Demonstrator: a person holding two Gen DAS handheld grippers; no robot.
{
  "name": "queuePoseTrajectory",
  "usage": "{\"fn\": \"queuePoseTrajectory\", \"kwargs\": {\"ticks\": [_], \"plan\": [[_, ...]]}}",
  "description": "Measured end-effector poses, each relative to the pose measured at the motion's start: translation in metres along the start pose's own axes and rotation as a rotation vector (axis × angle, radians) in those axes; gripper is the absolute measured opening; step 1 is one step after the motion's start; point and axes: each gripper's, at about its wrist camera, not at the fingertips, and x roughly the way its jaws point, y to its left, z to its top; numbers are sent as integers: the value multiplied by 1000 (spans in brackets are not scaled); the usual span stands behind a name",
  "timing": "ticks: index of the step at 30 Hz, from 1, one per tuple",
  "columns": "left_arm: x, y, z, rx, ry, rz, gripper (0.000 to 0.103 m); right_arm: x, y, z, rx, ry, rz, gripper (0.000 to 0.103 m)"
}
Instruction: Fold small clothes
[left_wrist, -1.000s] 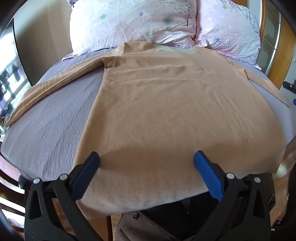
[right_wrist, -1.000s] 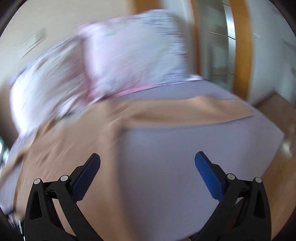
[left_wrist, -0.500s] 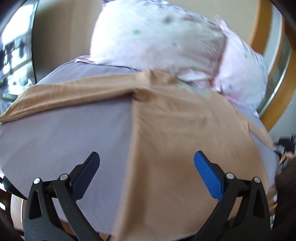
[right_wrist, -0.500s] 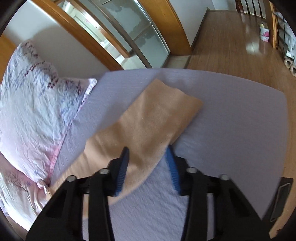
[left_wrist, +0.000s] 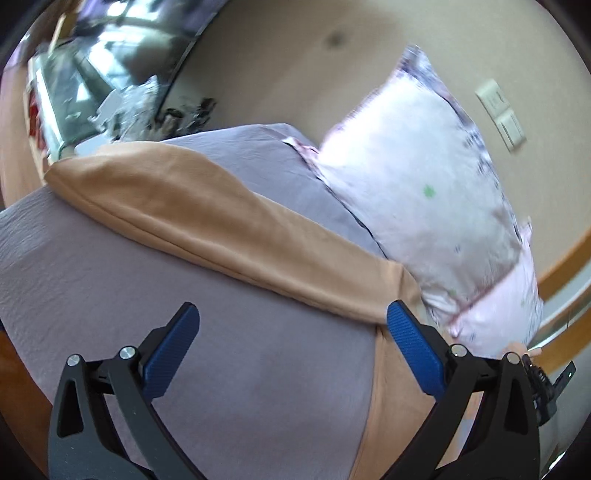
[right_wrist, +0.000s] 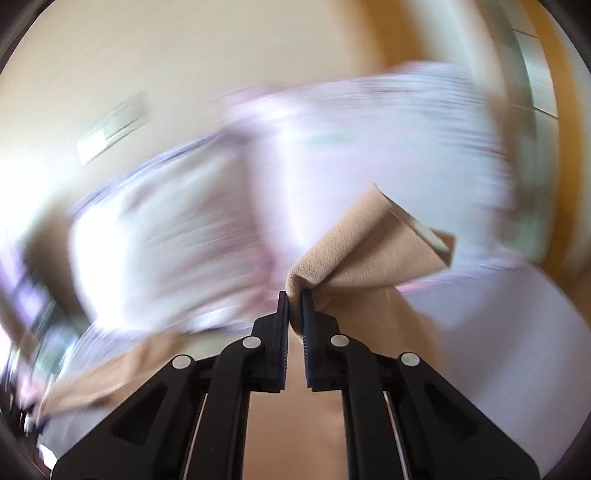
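In the left wrist view, the left tool (left_wrist: 291, 332) hangs over the bed (left_wrist: 110, 266), its two fingers wide apart. A sleeve (left_wrist: 207, 221) of the shirt lies flat on the bed, running from the far left edge toward the near right, where it joins the shirt body (left_wrist: 391, 387) just behind the right finger. A pillow (left_wrist: 424, 192) stands on the bed behind the sleeve, to the right, against the wall (left_wrist: 280, 66). A wall switch (left_wrist: 500, 112) sits on the wall right of the pillow. In the right wrist view, the right tool (right_wrist: 295, 299) pinches a fold of the other sleeve (right_wrist: 369, 247), lifted in front of blurred pillows (right_wrist: 332, 147); the bed (right_wrist: 517, 332) lies at the right.
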Motion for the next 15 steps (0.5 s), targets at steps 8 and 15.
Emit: {"fn": "queuePoseTrajectory", "kwargs": {"ticks": [8,15], "plan": [[9,39,20,-172,18,57,96,83,104,-58,-150,344,228,34],[14,60,41,-300,-25,73,74,34,50,-52,-80,229,162,72]]}}
